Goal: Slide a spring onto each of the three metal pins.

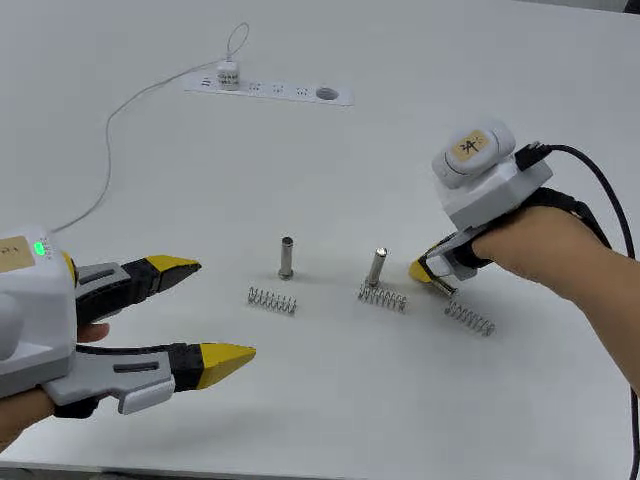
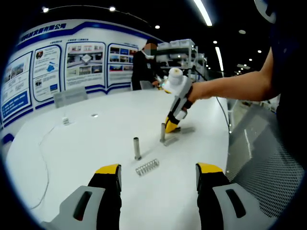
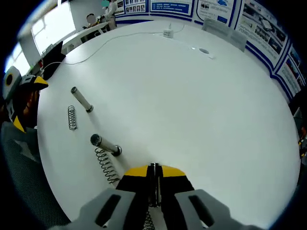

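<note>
Closest to the headset, low on the left side of the head view, the left tool (image 1: pixel 222 308) hovers above the white worktop (image 1: pixel 400 180) with its two yellow-tipped jaws spread wide and nothing between them. Its own view looks between those jaws toward the pins and springs.

Across the worktop, the right tool (image 1: pixel 430 272) points down at the surface, gripped by a hand in a black strap. Its jaws are pressed together on the third pin (image 1: pixel 443 287), a thin metal rod that pokes out of the tips and slants down toward the right spring (image 1: pixel 469 318), which lies flat just beside it.

At the far edge lies a white power strip (image 1: pixel 270 90) with a white cable (image 1: pixel 130 100) that curves off to the left.

Between the two tools, the first pin (image 1: pixel 287 257) stands upright on its base. The left spring (image 1: pixel 272 300) lies on its side just in front of it, a little apart. The second pin (image 1: pixel 378 267) also stands on its base, close to the right tool's tips. The middle spring (image 1: pixel 383 297) lies on its side right at the foot of this pin. None of the three springs sits on a pin.
</note>
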